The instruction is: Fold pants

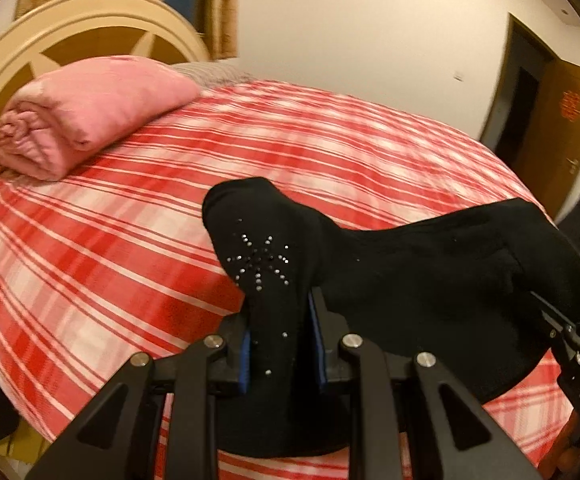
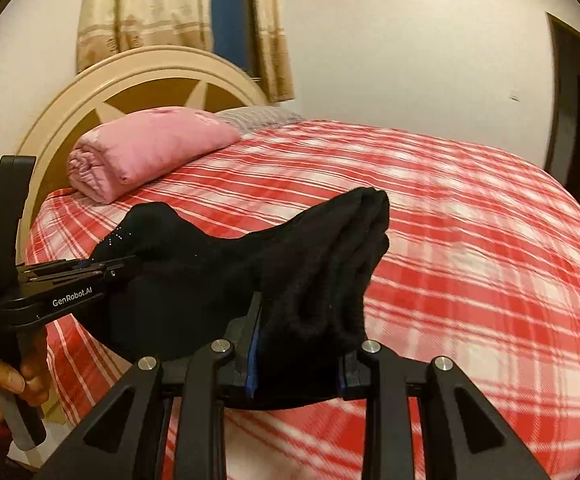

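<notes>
Black pants (image 1: 410, 272) with a rhinestone star pattern hang bunched between both grippers above the red plaid bed (image 1: 110, 248). My left gripper (image 1: 280, 316) is shut on the studded end of the fabric, which covers its fingertips. In the right wrist view my right gripper (image 2: 302, 332) is shut on the other bunched end of the black pants (image 2: 322, 264). The left gripper (image 2: 110, 268) shows at the left of that view, gripping the cloth, held by a hand (image 2: 6, 384). The right gripper (image 1: 562, 320) shows at the right edge of the left wrist view.
A folded pink blanket (image 1: 86, 116) lies at the head of the bed by the cream round headboard (image 1: 62, 28). A curtained window (image 2: 226, 12) is behind it. A brown door (image 1: 550, 112) stands at the right. The plaid bed surface (image 2: 470, 260) stretches ahead.
</notes>
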`<state>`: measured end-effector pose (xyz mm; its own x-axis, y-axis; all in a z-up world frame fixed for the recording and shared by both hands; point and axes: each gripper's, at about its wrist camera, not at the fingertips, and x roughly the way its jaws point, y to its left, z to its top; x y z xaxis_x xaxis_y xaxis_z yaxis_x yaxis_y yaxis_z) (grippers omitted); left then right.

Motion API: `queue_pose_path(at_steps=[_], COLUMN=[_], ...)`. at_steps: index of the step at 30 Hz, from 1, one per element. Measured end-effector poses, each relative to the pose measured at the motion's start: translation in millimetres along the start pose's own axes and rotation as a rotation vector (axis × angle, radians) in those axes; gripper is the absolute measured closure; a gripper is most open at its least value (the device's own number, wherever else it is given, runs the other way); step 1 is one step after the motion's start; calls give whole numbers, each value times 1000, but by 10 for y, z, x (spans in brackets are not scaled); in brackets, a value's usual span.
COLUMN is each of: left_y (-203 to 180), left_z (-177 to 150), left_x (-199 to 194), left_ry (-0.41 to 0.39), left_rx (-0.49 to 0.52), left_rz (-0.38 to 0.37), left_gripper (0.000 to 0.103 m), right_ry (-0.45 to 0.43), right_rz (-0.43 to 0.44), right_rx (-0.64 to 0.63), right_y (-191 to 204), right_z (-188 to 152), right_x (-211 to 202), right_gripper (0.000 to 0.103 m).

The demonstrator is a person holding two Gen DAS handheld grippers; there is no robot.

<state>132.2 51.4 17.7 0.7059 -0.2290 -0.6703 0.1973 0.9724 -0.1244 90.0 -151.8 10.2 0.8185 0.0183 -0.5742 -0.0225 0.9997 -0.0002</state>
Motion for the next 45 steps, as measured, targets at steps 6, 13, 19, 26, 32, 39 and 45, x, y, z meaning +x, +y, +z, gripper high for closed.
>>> queue_pose_path(at_steps=[6,13,19,26,32,39,45], left_y=[299,495,622,1101,1280,1143,1207], left_z=[89,-68,-134,-277,-400,-220,-131], left_x=[132,589,590,353,180,79,67], left_ry=[-48,29,47,112,129,57,16], left_rx=[-3,-29,-50,-169,-226,-171,-160], left_rz=[123,185,178,207,199,242,320], left_gripper=[79,78,48,3,3,5,6], right_ry=[22,135,168,215,146,13,126], right_rz=[38,-33,4,48,55,-15,41], right_rx=[-56,-158,-99,6,101,-36,-74], right_y=[262,355,170,-71,-242,132,342], right_z=[113,-81,-163,-192,-170,-71,-154], right_x=[564,1150,1227,1272,945,532,821], right_gripper=[74,74,69,41,41,76,77])
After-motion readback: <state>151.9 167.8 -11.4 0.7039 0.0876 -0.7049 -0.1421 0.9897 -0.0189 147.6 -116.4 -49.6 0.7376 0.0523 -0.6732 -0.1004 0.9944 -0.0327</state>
